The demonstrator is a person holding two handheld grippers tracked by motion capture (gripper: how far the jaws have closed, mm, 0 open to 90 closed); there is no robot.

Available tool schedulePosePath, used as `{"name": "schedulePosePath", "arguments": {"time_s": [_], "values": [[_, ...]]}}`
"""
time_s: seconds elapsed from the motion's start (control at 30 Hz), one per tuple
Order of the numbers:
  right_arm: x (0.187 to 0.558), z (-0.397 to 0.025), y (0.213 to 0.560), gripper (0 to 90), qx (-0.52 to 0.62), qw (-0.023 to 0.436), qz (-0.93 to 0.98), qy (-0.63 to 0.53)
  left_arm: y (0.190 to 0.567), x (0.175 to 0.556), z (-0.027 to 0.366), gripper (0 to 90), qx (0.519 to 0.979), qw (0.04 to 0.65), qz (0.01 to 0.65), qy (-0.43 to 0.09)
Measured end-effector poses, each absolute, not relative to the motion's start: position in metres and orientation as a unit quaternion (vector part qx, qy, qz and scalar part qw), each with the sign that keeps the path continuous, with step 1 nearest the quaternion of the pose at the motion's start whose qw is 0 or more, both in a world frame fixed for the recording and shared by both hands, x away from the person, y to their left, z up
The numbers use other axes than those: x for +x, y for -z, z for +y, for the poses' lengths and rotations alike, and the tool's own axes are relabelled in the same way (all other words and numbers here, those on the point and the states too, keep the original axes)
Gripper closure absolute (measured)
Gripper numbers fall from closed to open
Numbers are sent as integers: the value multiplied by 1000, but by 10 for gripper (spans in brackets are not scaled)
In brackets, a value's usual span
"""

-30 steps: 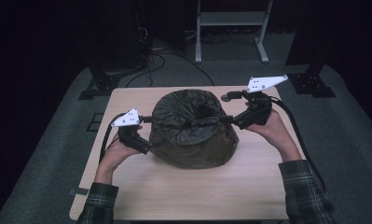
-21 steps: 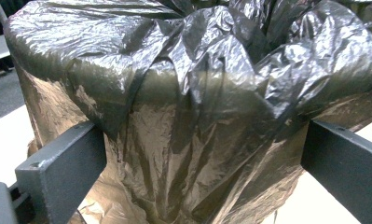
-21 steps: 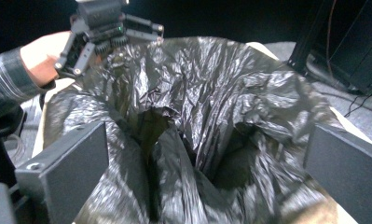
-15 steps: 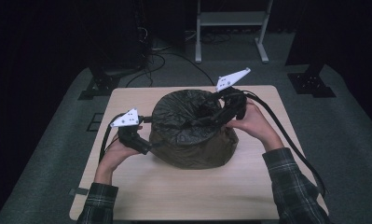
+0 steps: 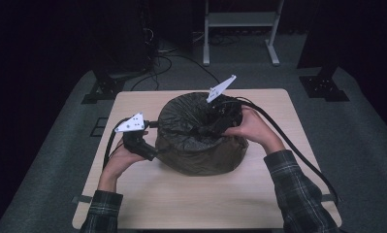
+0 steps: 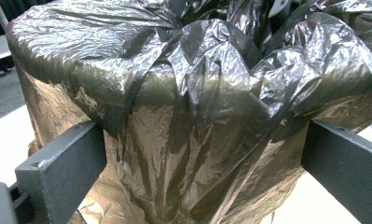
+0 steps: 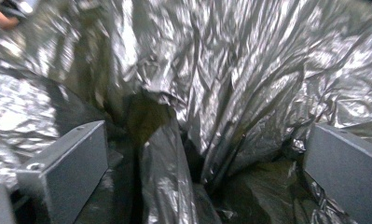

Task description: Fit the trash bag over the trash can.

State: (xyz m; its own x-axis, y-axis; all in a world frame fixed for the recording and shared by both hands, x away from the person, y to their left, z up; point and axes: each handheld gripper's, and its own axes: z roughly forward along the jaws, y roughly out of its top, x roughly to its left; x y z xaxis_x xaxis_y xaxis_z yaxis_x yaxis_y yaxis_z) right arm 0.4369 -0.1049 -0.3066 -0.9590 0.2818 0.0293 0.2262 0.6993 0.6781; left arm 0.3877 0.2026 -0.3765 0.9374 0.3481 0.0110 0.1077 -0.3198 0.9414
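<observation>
Reaching right gripper (image 5: 206, 130) into bin bag (image 5: 191, 145), spread wide; left gripper (image 5: 154, 145) gaping against bag's side

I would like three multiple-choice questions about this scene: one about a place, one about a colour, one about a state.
1. Where is the right gripper?
A. over the top of the bag
B. on the floor
C. at the table's near edge

2. What colour is the bag?
A. bright white
B. dark, blackish
C. red

3. How do the left gripper's jaws stand?
A. shut tight with nothing between
B. open, with bag plastic between them
C. shut on a cable

Answers:
1 A, the high view shows it reaching over the bag's gathered top.
2 B, the plastic looks dark in every view.
3 B, the left gripper view shows the jaws wide apart at the bag's side.
</observation>
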Motion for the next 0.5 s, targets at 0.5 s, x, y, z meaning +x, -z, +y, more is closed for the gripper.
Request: {"name": "schedulePosePath", "arguments": {"time_s": [0.5], "values": [[438, -93, 310, 0, 149, 27, 962, -228, 379, 389, 201, 0, 810, 559, 143, -103]]}}
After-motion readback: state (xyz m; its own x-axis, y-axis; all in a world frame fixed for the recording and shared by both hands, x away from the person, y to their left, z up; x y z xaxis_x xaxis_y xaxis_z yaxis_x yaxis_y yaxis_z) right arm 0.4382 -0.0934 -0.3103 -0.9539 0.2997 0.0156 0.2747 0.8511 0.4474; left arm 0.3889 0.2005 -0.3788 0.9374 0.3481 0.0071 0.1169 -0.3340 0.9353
